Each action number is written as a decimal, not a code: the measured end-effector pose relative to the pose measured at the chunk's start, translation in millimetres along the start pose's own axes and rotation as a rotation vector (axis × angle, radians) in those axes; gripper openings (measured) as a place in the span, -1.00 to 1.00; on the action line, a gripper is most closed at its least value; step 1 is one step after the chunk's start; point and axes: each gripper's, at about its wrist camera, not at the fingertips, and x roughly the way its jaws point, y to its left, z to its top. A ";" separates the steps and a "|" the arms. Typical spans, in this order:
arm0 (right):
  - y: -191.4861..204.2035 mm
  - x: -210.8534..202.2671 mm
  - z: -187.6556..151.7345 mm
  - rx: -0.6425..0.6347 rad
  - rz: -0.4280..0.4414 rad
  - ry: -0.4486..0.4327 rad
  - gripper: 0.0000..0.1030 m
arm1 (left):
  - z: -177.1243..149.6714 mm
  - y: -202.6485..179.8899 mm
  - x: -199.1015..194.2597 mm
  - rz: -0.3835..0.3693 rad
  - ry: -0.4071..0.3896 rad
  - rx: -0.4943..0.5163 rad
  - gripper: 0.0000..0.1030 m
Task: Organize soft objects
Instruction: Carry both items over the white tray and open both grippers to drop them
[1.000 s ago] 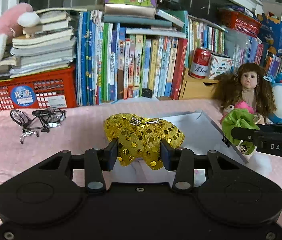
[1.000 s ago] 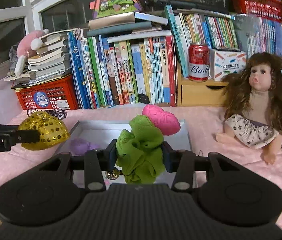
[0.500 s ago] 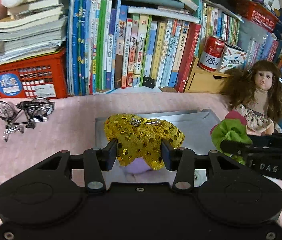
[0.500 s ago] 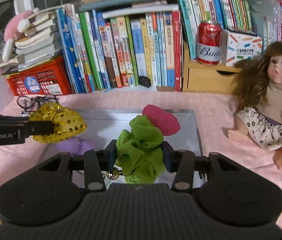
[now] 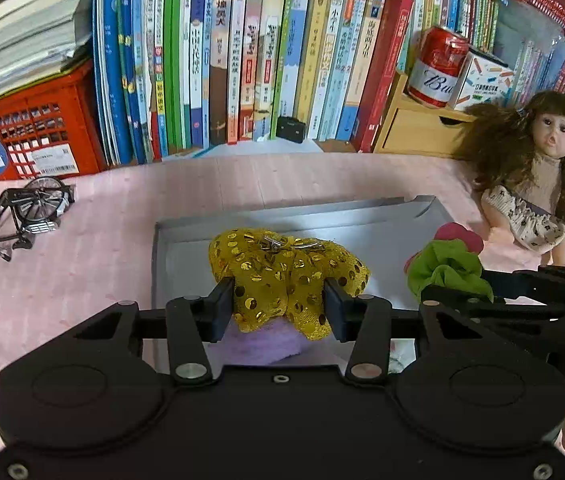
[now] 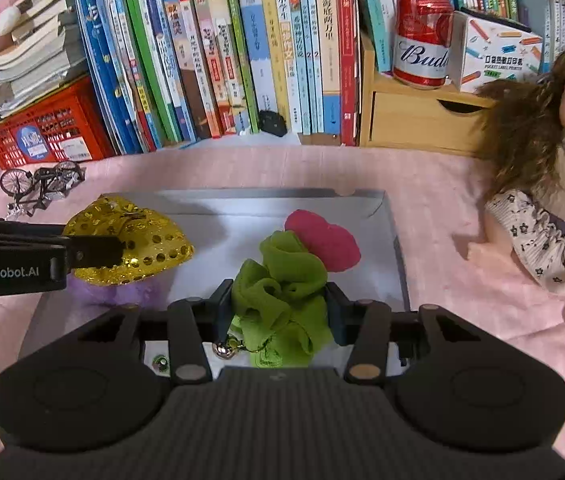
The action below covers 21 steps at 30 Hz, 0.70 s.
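Soft objects are being gathered into a shallow grey tray (image 6: 390, 240) that lies on a pink-covered tabletop (image 6: 442, 200) in front of a row of books (image 6: 242, 60). The left gripper (image 5: 278, 308) holds a gold sequinned fabric piece (image 5: 282, 268) between its pads, hanging over the near left part of the tray; its jaws are opening, with the fabric between them and the pads touching it. Directly beneath it a pale purple fuzzy item (image 5: 258, 344) lies in the tray. The right gripper (image 6: 278, 308) pinches a crumpled green fabric piece (image 6: 282, 284), with a small bell dangling from it, over the near middle of the tray. Just beyond the green piece a pink soft item (image 6: 330, 244) rests in the tray. So two items appear to be placed already, and two more seem about to be let go over the tray. A doll (image 6: 554, 184) sits on the tabletop to the right of the tray, and a toy bicycle (image 6: 38, 184) stands at the far left; whether the doll counts as remaining work cannot be told.
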 end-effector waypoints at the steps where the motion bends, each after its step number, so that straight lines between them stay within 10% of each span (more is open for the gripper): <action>1: -0.3 1.7 -0.3 0.000 0.000 0.005 0.03 | -0.4 -0.3 1.9 0.001 0.003 0.004 -0.11; 21: -0.5 -0.9 2.1 0.014 0.026 0.032 0.51 | -3.8 -9.0 -3.6 -0.006 -0.009 0.058 0.53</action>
